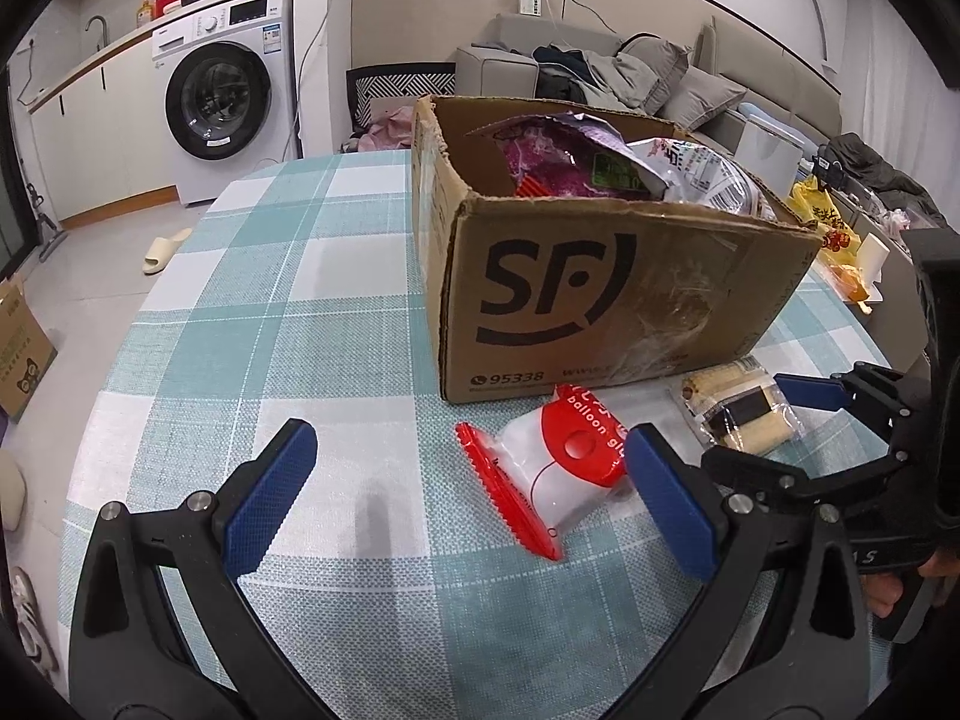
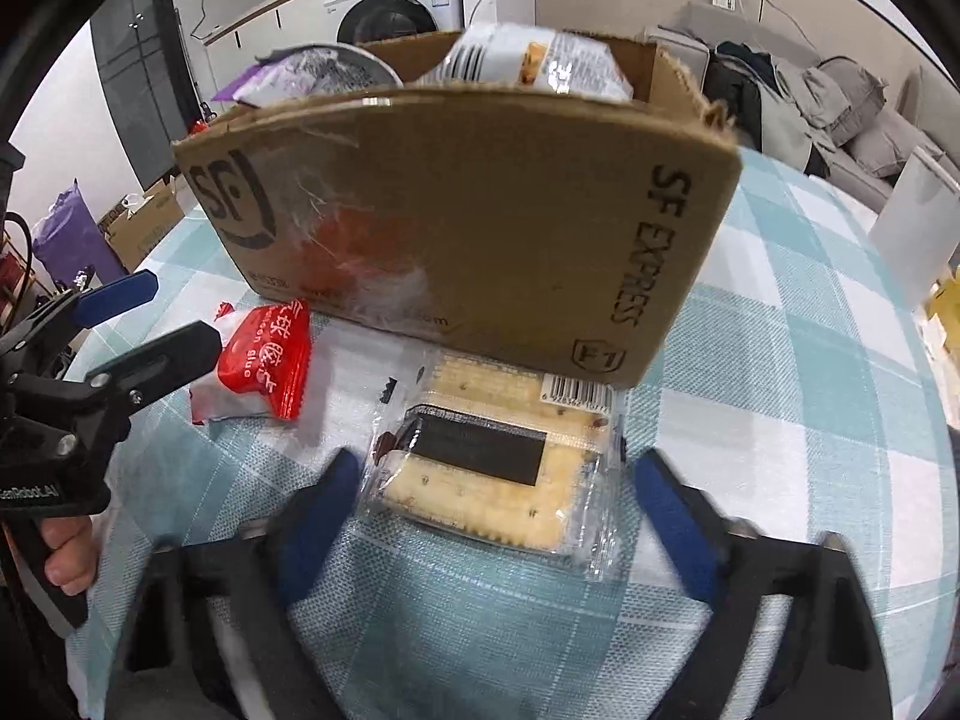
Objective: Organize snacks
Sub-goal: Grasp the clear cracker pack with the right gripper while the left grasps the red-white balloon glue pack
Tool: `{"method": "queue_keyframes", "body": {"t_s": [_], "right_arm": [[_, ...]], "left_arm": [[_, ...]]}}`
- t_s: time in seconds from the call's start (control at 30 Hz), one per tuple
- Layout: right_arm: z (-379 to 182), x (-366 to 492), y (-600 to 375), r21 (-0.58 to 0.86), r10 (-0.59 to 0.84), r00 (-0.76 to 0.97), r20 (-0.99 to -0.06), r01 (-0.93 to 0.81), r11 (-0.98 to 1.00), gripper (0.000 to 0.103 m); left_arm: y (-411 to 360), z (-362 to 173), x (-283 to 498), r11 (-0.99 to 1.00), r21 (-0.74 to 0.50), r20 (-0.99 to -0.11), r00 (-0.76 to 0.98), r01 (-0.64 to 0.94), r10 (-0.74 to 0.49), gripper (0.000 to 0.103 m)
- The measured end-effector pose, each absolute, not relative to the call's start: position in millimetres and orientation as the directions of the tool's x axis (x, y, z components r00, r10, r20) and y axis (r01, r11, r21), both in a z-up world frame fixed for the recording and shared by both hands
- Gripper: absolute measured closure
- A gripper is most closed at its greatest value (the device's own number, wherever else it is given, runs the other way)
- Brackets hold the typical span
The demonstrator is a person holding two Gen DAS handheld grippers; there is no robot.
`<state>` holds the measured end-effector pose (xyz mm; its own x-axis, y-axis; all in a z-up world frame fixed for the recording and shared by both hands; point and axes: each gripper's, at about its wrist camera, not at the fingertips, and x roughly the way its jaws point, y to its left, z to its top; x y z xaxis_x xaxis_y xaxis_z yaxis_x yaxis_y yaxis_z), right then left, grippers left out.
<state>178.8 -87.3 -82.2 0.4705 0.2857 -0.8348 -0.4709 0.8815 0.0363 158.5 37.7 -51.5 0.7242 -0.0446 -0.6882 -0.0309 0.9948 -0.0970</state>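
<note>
Right tongs (image 2: 492, 516) apart, straddling the cracker pack (image 2: 486, 456) on the table (image 2: 780, 420) at 6 o'clock of the box (image 2: 480, 228) — likely lining up a grasp — left tongs (image 1: 474, 498) apart beside the red packet (image 1: 552, 468).

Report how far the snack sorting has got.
Done: several snack bags already sit in the cardboard box. In hand: the right gripper straddles the cracker packet, pads not yet pressing. Left: that packet and the red-and-white packet near the open left gripper.
</note>
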Motion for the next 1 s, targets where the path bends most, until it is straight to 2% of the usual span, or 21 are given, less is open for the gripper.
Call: {"method": "queue_keyframes", "body": {"t_s": [0.1, 0.33, 1.0], "right_arm": [[-79.3, 178.0, -91.8, 0.063, 0.318, 0.464, -0.827, -0.485, 0.872, 0.031], [-76.1, 175.4, -107.7, 0.115, 0.372, 0.45, -0.812, -0.502, 0.857, 0.037], [-57.8, 164.6, -121.4, 0.123, 0.403, 0.471, -0.784, -0.52, 0.846, 0.037]], "left_arm": [[36.7, -51.6, 157.7, 0.995, -0.098, -0.689, 0.723, -0.032, -0.044, 0.001], [34.3, -53.1, 158.2, 0.995, -0.1, -0.695, 0.717, -0.02, -0.055, 0.001], [16.4, -71.6, 187.4, 0.991, -0.133, -0.776, 0.625, -0.032, -0.084, 0.002]]}}
